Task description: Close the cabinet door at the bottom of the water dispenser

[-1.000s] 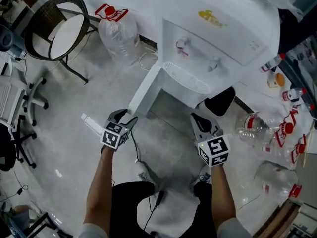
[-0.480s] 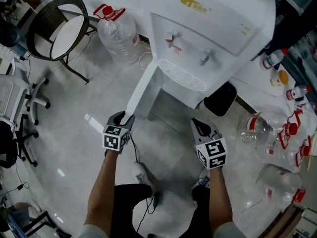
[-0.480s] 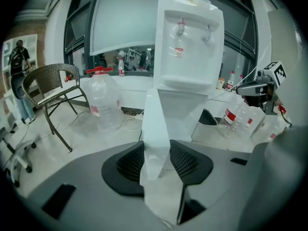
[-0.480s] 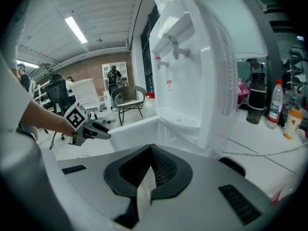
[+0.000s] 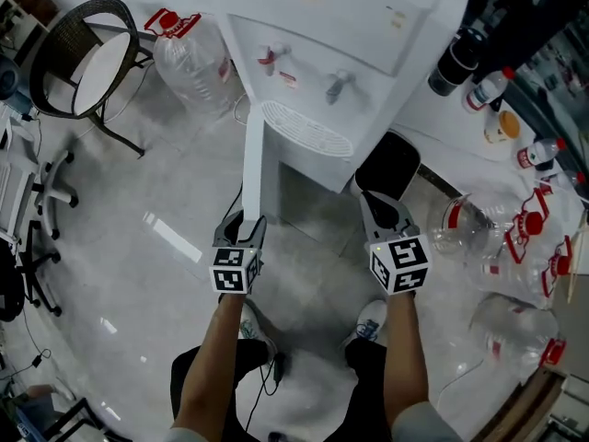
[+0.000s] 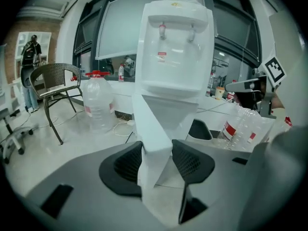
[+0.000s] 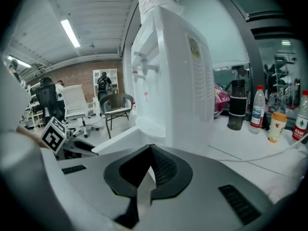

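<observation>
None of the closing swing is done. The cabinet door (image 5: 251,168) stands wide open and runs edge-on from the base of the water dispenser (image 5: 340,26), at upper centre of the head view, down toward the centre of the frame. The left gripper (image 5: 242,228) straddles the door's free edge. Its jaws have just been opening slightly, yet the pads (image 6: 129,162) appear to touch both faces, so the edge is lightly pinched. The right gripper (image 5: 370,203), right of centre, has its jaws pressed together on nothing and hangs apart from the door. Remaining, by judgement: swing the door through its full arc until flush with the dispenser front, then release.
</observation>
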A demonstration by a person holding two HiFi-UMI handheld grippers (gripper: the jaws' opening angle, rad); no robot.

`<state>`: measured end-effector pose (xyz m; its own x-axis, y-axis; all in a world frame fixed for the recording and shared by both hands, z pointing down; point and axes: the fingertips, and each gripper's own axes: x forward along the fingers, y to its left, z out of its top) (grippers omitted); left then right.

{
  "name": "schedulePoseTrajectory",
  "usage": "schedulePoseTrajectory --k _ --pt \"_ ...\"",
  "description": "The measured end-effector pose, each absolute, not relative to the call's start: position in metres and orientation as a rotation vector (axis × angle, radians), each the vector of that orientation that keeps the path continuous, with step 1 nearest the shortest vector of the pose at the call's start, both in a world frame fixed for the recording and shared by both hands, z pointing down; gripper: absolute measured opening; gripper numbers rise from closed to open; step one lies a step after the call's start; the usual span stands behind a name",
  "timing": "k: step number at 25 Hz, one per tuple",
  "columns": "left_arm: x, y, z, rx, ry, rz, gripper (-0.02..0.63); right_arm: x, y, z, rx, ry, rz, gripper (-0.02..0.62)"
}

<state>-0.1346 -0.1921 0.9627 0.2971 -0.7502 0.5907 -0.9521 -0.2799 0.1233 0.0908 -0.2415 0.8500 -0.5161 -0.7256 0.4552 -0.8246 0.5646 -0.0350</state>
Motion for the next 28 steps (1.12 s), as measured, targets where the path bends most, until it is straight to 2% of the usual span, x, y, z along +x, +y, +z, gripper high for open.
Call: schedulePoseTrajectory --k 15,28 --pt "-0.009 -0.238 0.963 2.082 -1.602 0.383 0.282 0.153 -0.224 0.861 1.245 -2.370 0.322 0.026" --pt "0.057 -0.278 0.983 2.152 -1.533 0.494 0.258 0.184 -0.248 0.846 1.305 -2.401 0.307 0.026"
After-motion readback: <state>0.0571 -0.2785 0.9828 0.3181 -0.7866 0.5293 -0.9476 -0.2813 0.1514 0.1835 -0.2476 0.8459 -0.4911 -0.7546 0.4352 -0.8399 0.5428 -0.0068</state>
